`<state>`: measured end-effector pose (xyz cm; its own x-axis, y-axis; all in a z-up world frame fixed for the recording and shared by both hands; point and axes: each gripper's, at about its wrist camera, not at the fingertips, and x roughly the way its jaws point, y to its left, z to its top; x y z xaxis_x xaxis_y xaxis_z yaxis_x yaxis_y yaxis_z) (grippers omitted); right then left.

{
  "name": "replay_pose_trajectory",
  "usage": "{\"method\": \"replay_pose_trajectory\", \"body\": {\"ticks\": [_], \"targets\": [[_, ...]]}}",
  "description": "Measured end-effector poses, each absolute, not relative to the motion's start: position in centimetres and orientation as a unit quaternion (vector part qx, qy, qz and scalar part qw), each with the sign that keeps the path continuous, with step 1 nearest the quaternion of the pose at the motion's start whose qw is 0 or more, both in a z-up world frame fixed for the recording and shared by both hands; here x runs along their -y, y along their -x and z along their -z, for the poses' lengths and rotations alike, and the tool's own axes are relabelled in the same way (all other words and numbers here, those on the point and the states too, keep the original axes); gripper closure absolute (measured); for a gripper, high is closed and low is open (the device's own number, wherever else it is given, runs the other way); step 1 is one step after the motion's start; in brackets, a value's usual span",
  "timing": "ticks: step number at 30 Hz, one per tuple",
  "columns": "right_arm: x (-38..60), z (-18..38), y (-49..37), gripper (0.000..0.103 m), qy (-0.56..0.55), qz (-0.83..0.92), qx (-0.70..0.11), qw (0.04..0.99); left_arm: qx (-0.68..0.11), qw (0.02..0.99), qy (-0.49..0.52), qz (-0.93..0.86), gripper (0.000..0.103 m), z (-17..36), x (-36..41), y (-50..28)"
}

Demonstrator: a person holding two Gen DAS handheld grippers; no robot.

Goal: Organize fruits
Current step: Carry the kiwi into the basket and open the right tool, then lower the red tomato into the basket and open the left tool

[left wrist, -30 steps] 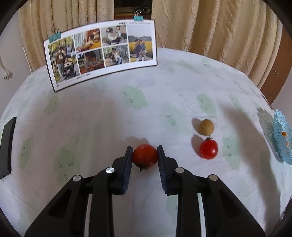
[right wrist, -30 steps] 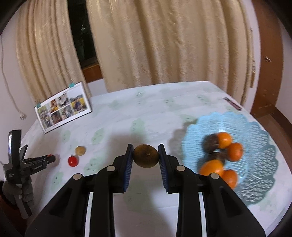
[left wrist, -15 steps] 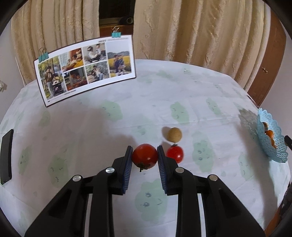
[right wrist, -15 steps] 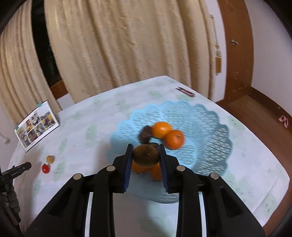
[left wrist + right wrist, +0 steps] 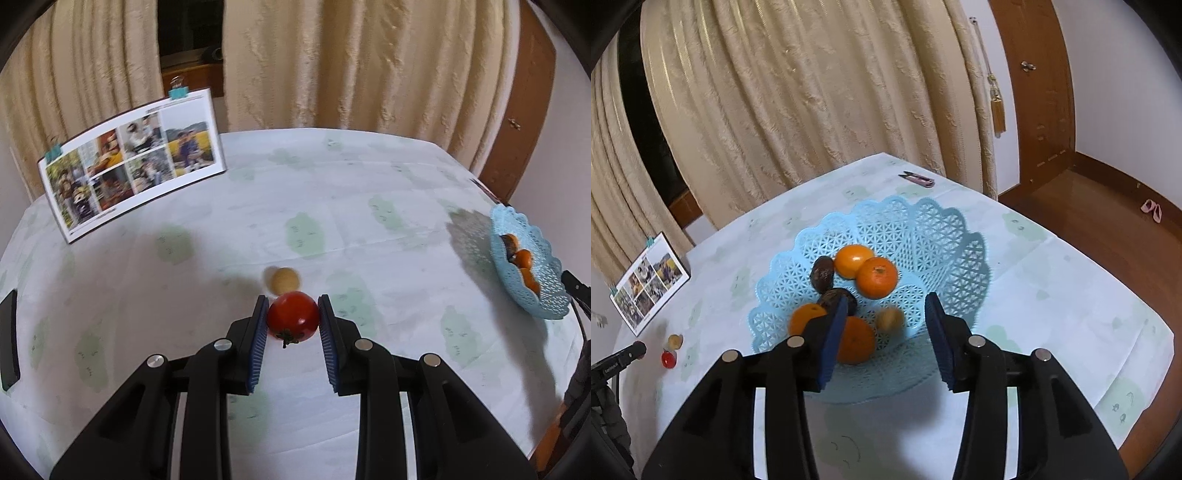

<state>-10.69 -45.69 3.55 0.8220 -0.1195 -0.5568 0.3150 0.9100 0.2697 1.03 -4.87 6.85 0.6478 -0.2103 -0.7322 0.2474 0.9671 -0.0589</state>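
Claw first: your right claw [image 5: 882,325] hangs over the basket [image 5: 938,236] with its jaws opening, and nothing is pressed between the pads; a small brown fruit [image 5: 890,320] shows blurred in the gap, low in the basket and seemingly just let go. Your left claw [image 5: 292,321] is clamped narrow on a tomato [image 5: 293,317], held clear above the table [image 5: 369,221] with its stem pointing down. So the step in hand looks like a drop on the right and a carry on the left. In the basket you have four orange fruits [image 5: 877,277] and two dark ones [image 5: 822,273], bunched toward the left and near side, with the brown fruit beside them; the right half is bare mesh. On the table by the photo card [image 5: 650,284] a second, small tomato [image 5: 668,359] and a tan fruit [image 5: 675,340] lie just beside each other, well apart from the basket. For the next move, you likely need to lift the right claw clear so the left can bring its tomato across and lower it onto the bare side. Keep the squeeze gentle, since a tomato probably bruises easily, and release low so it does not roll out over the shallow rim.
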Motion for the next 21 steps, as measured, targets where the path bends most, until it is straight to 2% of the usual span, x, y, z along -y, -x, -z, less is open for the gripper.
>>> {"method": "replay_pose_trajectory", "body": {"ticks": [21], "targets": [[46.8,-3.0,12.7,0.056,-0.194,0.133,-0.234,0.943,-0.374,0.876,-0.098,0.289,0.076,-8.9,23.0,0.0]]}}
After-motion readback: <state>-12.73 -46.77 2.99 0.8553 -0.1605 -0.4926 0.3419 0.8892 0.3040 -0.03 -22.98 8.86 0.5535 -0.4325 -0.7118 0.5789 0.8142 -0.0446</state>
